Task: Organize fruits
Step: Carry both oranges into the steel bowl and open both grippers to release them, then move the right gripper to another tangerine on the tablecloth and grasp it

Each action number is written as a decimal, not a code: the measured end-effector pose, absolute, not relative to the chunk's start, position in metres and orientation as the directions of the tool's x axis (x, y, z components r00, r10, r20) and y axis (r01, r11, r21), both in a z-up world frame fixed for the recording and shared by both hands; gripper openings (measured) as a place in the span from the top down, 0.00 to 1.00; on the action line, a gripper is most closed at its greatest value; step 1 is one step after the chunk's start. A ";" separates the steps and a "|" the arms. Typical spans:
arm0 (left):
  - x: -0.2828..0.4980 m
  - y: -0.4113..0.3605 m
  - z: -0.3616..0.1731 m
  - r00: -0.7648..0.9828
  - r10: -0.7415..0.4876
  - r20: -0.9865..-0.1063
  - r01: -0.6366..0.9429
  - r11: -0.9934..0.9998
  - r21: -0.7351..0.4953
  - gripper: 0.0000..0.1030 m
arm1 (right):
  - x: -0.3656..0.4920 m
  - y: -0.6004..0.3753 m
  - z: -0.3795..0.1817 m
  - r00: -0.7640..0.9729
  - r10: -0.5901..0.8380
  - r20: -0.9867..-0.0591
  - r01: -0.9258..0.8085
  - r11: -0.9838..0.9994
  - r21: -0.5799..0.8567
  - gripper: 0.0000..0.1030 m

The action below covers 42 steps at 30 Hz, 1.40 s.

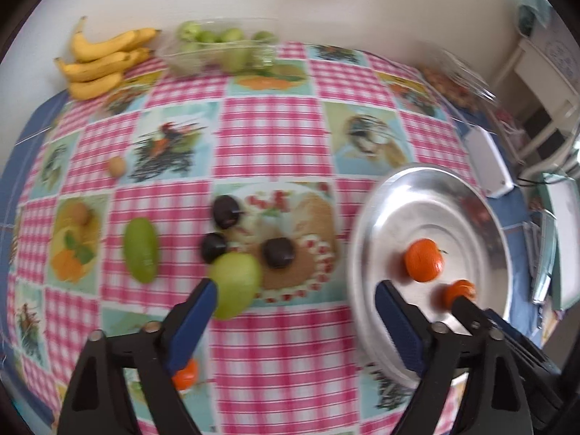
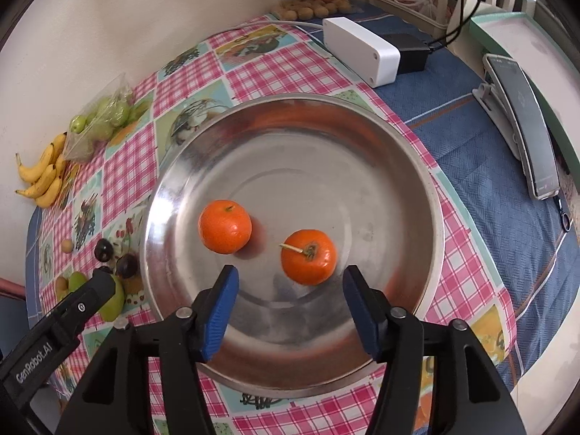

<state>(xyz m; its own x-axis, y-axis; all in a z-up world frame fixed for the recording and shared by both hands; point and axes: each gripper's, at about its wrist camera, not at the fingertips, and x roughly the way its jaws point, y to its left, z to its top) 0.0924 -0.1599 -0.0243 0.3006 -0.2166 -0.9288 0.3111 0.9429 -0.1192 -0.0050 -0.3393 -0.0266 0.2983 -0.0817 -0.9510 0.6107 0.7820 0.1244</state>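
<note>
The steel plate served as the collecting spot, which is why two tangerines sat together on its flat centre: one toward the left, and a stemmed one nearer the right gripper. That gripper hung over the plate with its blue pads spread apart and touching nothing, the stemmed tangerine lying free just ahead of them, so it looked like a fruit set down and let go. The left gripper stood wide and empty above the checked cloth, aimed toward the loose fruit not yet sorted: a green pear beside its left pad, three dark plums, and another tangerine beneath its frame.
</note>
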 end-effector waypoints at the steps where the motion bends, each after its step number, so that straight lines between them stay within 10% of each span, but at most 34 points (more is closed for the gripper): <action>1: 0.093 -0.155 -0.025 0.308 -0.207 -0.929 0.299 0.948 -0.112 0.05 | -0.005 -0.336 -0.026 0.300 -0.084 -0.950 0.603 0.788 0.121 0.35; 20: 0.075 -0.060 -0.021 0.454 -0.043 -0.890 0.164 0.986 0.036 0.00 | -0.012 -0.292 -0.027 0.321 -0.081 -0.944 0.497 0.863 0.095 0.14; 42: 0.082 -0.006 -0.039 0.370 -0.001 -0.929 0.110 0.993 0.043 0.00 | -0.008 -0.232 -0.027 0.362 -0.054 -0.931 0.365 0.927 0.088 0.14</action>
